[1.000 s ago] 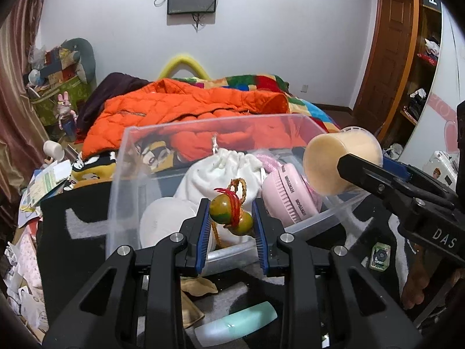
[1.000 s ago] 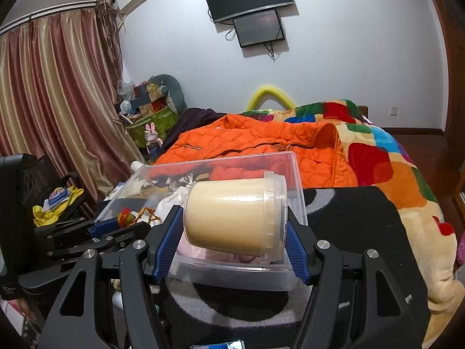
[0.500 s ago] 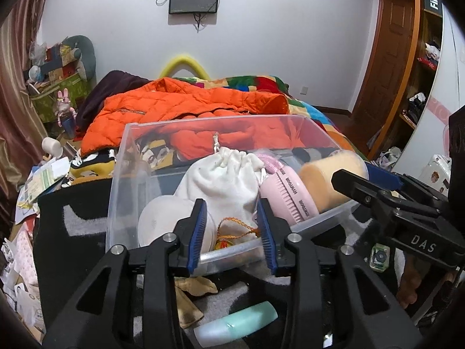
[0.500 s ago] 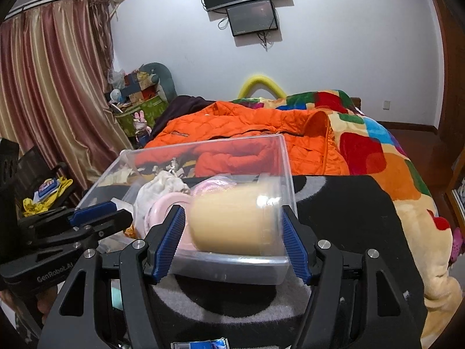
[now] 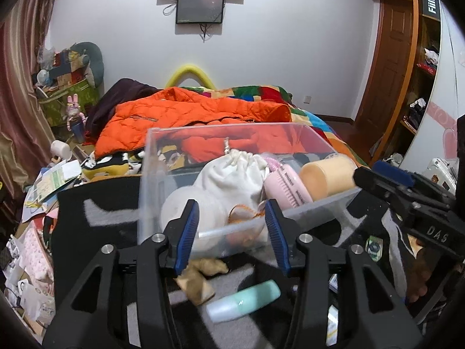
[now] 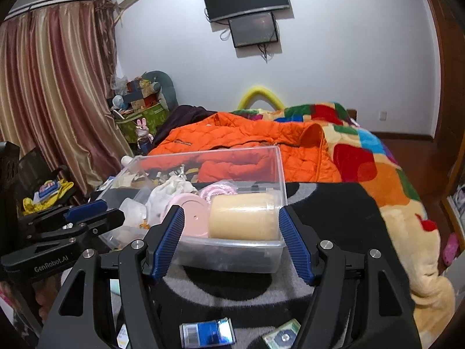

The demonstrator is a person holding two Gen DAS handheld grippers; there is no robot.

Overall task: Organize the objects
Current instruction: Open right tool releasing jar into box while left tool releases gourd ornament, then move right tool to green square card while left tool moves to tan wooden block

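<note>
A clear plastic bin (image 5: 319,206) (image 6: 232,253) stands on a black and grey rug. Inside lie a cream jar (image 5: 325,176) (image 6: 241,218) on its side, a pink brush (image 5: 286,183) (image 6: 191,218), a white drawstring pouch (image 5: 229,180) (image 6: 171,189) and the orange cord (image 5: 241,215) of a bead ornament. My left gripper (image 5: 231,203) (image 6: 84,215) hovers at the bin's near wall, jaws opening, nothing between them. At the bin's right end my right gripper (image 6: 231,212) (image 5: 389,174) is open, and the jar lies beyond its pads, untouched.
A mint-green tube (image 5: 244,299) and a tan scrap (image 5: 197,279) lie on the rug under the left gripper. A blue packet (image 6: 207,333) and a small green card (image 6: 283,336) sit below the right one. An orange jacket (image 5: 186,113) covers the bed behind.
The left gripper opened and dropped the green and red bead ornament into the bin. The right gripper let the cream jar down into the bin. Both drew back slightly.
</note>
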